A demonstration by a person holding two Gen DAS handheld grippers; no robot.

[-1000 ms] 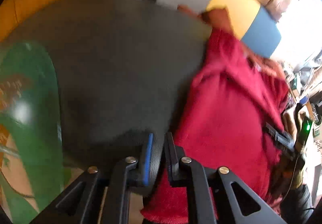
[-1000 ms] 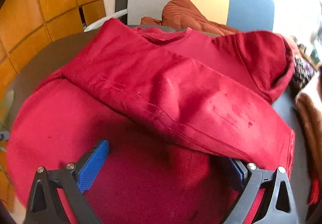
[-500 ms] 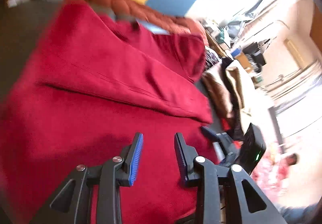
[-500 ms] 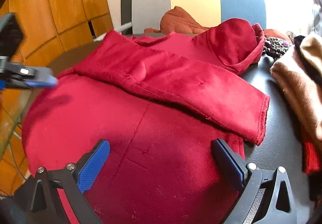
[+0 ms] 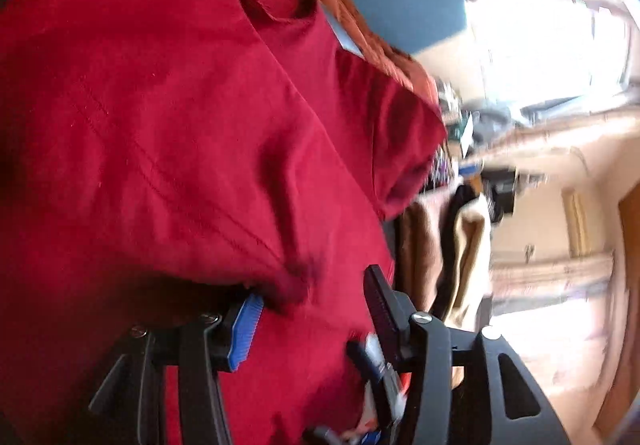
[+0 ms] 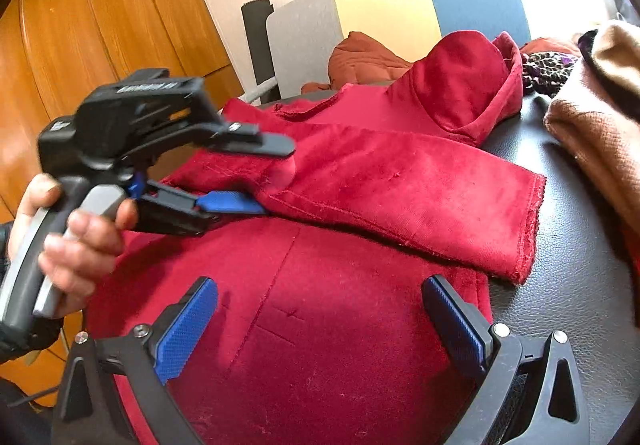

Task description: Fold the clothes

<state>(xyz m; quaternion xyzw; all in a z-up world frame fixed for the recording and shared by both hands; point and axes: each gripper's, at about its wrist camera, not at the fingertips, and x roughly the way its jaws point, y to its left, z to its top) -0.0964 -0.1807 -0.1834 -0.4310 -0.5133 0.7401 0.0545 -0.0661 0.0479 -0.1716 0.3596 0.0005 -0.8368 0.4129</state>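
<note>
Black leather-look table carries red garment, brown knit clothes at right edge.

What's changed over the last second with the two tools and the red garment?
The left tool swung in from the bare dark table and now straddles the folded sleeve of the red garment, jaws apart, not yet closed. The right tool still hovers open over the garment's near part. The sleeve stays folded across the body.
</note>
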